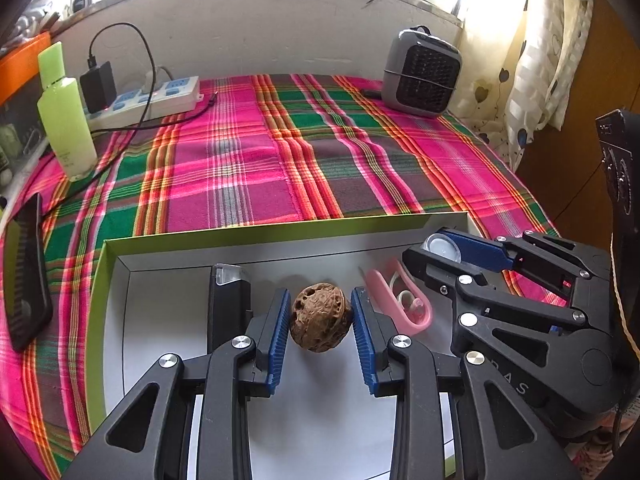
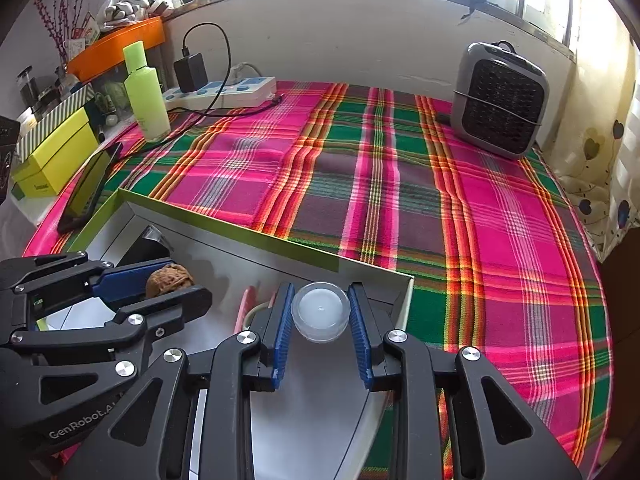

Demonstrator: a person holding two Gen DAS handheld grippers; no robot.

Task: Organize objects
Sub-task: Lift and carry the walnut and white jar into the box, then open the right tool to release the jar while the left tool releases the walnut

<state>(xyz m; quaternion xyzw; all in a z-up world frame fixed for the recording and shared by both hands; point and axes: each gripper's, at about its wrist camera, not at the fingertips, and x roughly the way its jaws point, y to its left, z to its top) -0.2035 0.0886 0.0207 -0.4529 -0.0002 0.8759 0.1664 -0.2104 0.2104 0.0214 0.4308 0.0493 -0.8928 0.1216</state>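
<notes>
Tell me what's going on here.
A person is sorting small things with two handheld grippers over a shallow box on a plaid cloth. The left gripper is clamped on a walnut; the right gripper is clamped on a small clear jar. A pink clip and a black lighter lie in the box.

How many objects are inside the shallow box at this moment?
4. The walnut sits between the left gripper fingers, the small clear jar between the right gripper fingers, the black rectangular item to the left, the pink tool between them. The grippers may hide more.
</notes>
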